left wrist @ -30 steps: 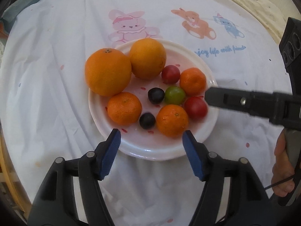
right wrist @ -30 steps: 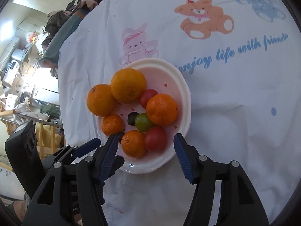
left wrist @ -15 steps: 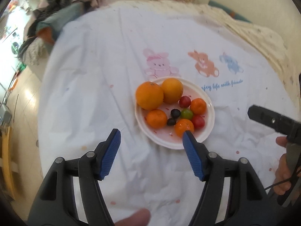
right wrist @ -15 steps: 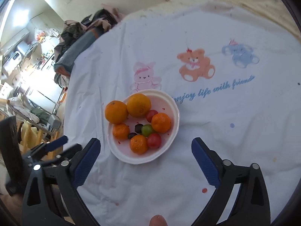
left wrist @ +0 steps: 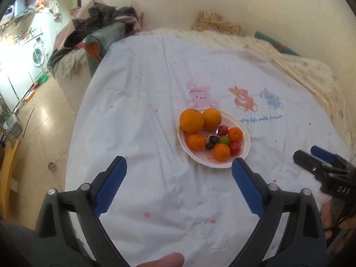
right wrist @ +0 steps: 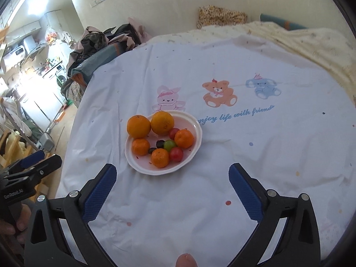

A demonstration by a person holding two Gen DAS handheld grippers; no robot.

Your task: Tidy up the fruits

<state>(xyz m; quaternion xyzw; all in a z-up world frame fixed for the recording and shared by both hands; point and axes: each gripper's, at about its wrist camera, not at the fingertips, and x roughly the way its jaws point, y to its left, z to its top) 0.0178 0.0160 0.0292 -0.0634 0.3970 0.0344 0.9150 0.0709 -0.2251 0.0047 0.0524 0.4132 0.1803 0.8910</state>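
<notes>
fruits (right wrist: 161, 141) on plate (right wrist: 195, 124) | cloth (right wrist: 244, 155): "enjoy life with friends"

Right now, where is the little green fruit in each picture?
Left wrist view: the green fruit sits right of centre, amid the fruit on the white plate.
Right wrist view: the green fruit is left of centre.
Shared landmark: the pink bunny print behind the plate.

left gripper (left wrist: 179, 171) fingers spread wide, right gripper (right wrist: 172, 179) likewise

Both wrist views above plate (left wrist: 244, 153)
</notes>
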